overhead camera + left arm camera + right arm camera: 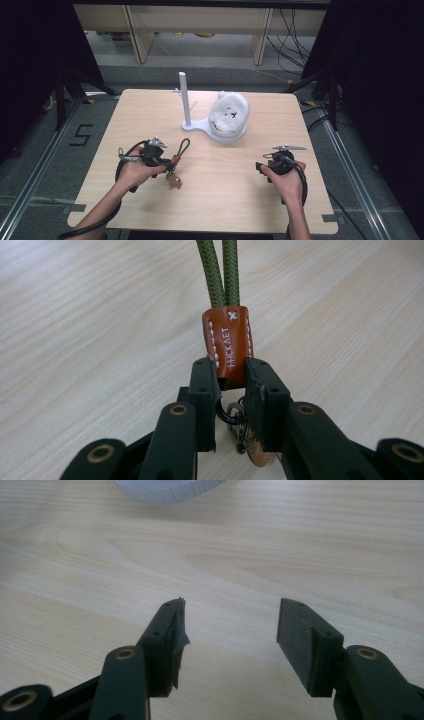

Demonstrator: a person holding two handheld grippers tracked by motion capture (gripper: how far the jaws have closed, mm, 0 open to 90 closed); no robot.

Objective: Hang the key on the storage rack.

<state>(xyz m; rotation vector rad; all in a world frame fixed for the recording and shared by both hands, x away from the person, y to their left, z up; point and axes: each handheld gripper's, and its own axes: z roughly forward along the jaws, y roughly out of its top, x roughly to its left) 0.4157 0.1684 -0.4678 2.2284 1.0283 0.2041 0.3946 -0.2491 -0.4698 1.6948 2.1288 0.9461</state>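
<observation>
High view: left gripper (161, 161) at the near left of the pale wooden surface (150, 107), clenched on the orange leather tab (175, 160) of a keyring with an olive-green cord loop (184, 148). Loop runs up and to the right from the jaws, its long axis pointing toward the white plastic peg stand (185, 102) at the far middle. Small brown charm (174, 182) resting on the surface just near of the jaws. White fluffy toy (229, 114) sitting on the stand's round base, right of the post. Right gripper (265, 167) at the near right, well apart from the keyring; left plainly nearer both keyring and stand.

Left gripper view: jaws pinching the lower end of the tab (227, 342), doubled cord (218, 272) leading straight away along the gripper's own line, metal rings (235, 422) and the charm (257, 456) below between the jaws.

Right gripper view: right gripper (230, 625) released, jaws spread wide over bare wood, holding nothing; ribbed white edge of the stand's base (170, 489) at the far end.
</observation>
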